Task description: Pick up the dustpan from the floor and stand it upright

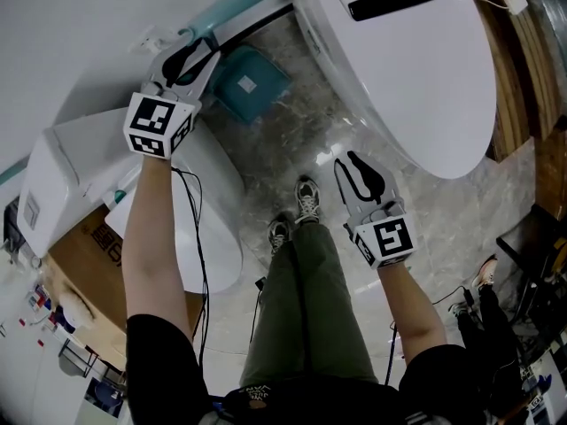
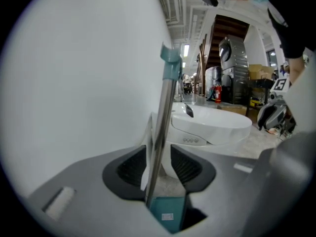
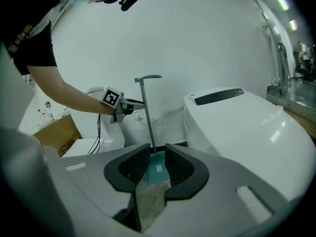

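The teal dustpan [image 1: 252, 82] stands upright on the marble floor by the white wall, its metal pole [image 2: 165, 112] rising to a teal grip [image 1: 229, 9]. My left gripper [image 1: 195, 50] is at the pole, high up. In the left gripper view the pole runs between the two pads [image 2: 134, 166] with a narrow gap at either side, so the left gripper [image 2: 159, 154] is open around it. My right gripper [image 1: 354, 168] hangs open over the floor to the right, empty. In the right gripper view it [image 3: 157, 154] points at the dustpan [image 3: 158, 174] and pole [image 3: 147, 117].
A large white toilet with a closed lid [image 1: 399, 69] stands right of the dustpan. Another white toilet [image 1: 208, 228] sits under my left arm, with a cardboard box [image 1: 89, 264] beside it. The person's shoes [image 1: 306, 200] are on the floor between.
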The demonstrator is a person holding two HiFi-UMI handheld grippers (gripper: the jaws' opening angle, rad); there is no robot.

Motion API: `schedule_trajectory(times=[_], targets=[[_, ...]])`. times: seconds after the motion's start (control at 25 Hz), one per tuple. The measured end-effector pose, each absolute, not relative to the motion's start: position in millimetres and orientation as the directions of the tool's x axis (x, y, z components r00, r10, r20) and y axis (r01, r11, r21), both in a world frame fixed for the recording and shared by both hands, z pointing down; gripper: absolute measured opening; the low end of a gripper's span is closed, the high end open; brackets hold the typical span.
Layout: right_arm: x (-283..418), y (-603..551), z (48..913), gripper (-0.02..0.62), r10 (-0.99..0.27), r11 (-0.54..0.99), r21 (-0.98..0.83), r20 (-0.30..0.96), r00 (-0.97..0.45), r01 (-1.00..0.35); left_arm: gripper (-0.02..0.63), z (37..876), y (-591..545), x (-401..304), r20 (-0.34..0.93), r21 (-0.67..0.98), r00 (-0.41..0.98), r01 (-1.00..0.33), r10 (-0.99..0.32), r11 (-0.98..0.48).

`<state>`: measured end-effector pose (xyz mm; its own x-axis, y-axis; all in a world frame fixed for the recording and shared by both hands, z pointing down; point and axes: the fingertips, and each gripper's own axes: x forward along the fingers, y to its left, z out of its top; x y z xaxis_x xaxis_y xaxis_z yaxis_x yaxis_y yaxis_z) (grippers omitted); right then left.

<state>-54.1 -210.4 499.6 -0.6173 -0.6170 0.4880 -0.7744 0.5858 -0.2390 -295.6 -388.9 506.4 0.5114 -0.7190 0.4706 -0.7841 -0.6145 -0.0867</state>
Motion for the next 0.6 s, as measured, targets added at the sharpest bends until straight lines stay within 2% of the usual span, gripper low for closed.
schedule_trajectory(times=[0.36, 0.6], targets=[[-65.9, -188.0, 446.2, 0.091, -0.682, 0.571, -0.222, 0.407, -0.607, -0.791, 0.166, 450.3, -340.1, -290.1, 0.389, -0.047, 0.543, -0.795, -0.745, -0.604], [-72.8, -162.2, 400.4, 0.091, -0.736, 0.549, -0.194, 0.349, -0.580, -0.813, 0.166, 396.1, -295.2, -285.1, 0.335, -0.086, 0.553, -0.788, -0.763, -0.609]])
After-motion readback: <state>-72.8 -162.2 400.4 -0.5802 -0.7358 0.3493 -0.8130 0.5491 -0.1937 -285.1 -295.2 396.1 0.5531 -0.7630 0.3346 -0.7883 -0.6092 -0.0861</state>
